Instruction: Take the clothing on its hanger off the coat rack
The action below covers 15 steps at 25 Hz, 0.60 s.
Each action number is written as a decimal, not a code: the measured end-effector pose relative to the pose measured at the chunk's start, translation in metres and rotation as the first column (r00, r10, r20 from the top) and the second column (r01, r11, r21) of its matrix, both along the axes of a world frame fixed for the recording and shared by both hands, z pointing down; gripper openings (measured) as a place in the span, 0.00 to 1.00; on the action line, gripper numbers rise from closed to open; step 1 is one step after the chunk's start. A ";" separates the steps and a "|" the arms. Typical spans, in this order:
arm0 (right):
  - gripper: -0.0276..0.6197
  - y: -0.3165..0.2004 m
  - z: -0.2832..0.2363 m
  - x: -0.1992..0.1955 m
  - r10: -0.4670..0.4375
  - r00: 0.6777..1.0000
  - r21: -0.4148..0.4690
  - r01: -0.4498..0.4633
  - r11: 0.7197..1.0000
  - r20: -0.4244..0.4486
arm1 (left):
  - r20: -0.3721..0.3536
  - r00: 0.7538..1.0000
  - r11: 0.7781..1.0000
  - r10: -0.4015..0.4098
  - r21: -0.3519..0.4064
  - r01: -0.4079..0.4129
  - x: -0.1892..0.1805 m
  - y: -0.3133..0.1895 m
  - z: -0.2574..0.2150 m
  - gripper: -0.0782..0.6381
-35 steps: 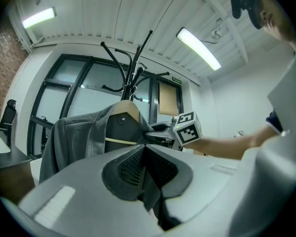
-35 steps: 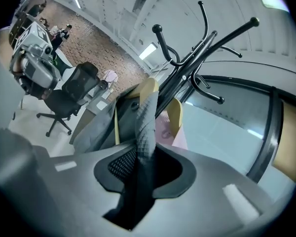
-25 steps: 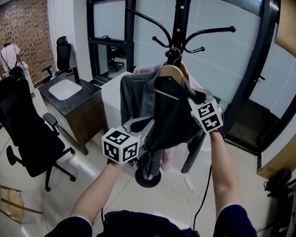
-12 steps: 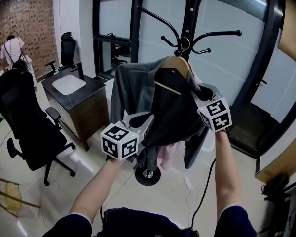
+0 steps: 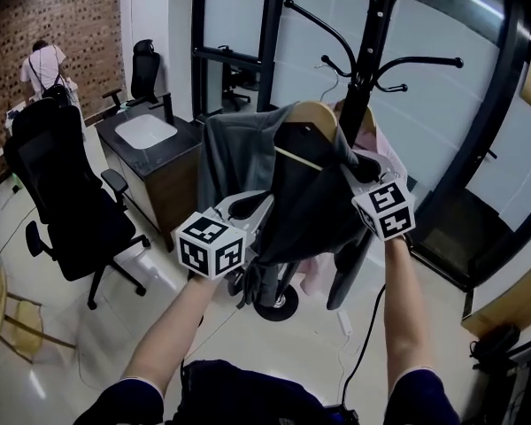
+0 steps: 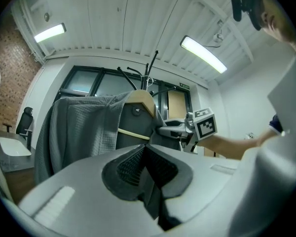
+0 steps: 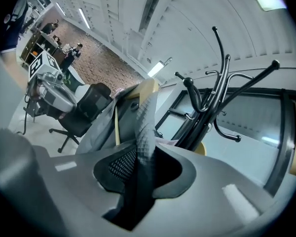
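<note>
Left jaws: the left gripper [image 6: 149, 169] is clamped tight on a fold of dark cloth low on the near left front of the grey jacket [image 5: 234, 153].
Right jaws: the right gripper [image 7: 138, 169] is pinched on a ribbed grey strip of the same jacket, on its right side.
Jacket: it hangs between the two grippers, draped over a wooden hanger [image 5: 308, 113], open front facing the person.
Hanger: it sits just left of the coat rack [image 5: 372, 51] pole and looks free of it. Its thin wire hook is close to the lower arms, so I cannot be sure it has cleared.
Behind: a pink garment [image 5: 368, 140] remains at the pole.
Risk, snag: the wire hook could catch a lower arm if the pull is level rather than up and away.
Risk, slip: both jaws grip cloth only, so a tug could slide the jacket off the hanger's shoulders and drop the hanger.
Risk, drag: the pink garment lies near the jacket's right edge and could be pulled along.
Change: a second ago the hanger's hook was at the pole under the arms. Now hanger and jacket sit left of it, and both grips are unchanged.
</note>
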State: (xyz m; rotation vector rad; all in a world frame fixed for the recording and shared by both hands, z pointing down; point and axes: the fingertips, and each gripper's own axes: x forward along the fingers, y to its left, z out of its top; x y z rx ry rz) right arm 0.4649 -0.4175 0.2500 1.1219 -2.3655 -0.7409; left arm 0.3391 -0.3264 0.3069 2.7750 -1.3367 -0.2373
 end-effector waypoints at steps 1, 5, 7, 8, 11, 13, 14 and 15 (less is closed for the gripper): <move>0.18 0.001 -0.001 -0.005 -0.013 1.000 0.002 0.013 1.000 -0.001 | 0.001 1.000 1.000 -0.016 -0.002 0.016 -0.005 0.001 -0.001 0.13; 0.18 0.006 0.001 -0.033 -0.068 0.998 -0.006 0.068 0.998 -0.003 | 0.001 0.996 0.996 -0.085 -0.019 0.085 -0.034 0.006 0.001 0.13; 0.18 0.005 0.001 -0.053 -0.098 0.995 -0.009 0.098 0.995 -0.004 | 0.003 0.993 0.993 -0.118 -0.016 0.118 -0.055 0.009 -0.001 0.13; 0.18 0.005 0.000 -0.068 -0.111 0.994 -0.009 0.111 0.994 -0.004 | 0.006 0.991 0.991 -0.133 -0.015 0.134 -0.070 0.012 -0.001 0.13; 0.18 0.009 0.003 -0.121 -0.145 0.989 -0.014 0.145 0.989 -0.002 | 0.025 0.983 0.983 -0.181 -0.020 0.182 -0.124 0.024 0.003 0.13; 0.18 0.014 0.005 -0.155 -0.173 0.985 -0.016 0.173 0.985 0.004 | 0.029 0.975 0.975 -0.222 -0.024 0.223 -0.161 0.032 0.005 0.13; 0.18 0.015 0.005 -0.171 -0.186 0.982 -0.018 0.187 0.982 0.007 | 0.031 0.970 0.970 -0.242 -0.025 0.243 -0.178 0.035 0.005 0.13; 0.18 0.017 0.005 -0.187 -0.198 0.980 -0.020 0.199 0.980 0.011 | 0.035 0.965 0.965 -0.259 -0.025 0.260 -0.195 0.039 0.004 0.13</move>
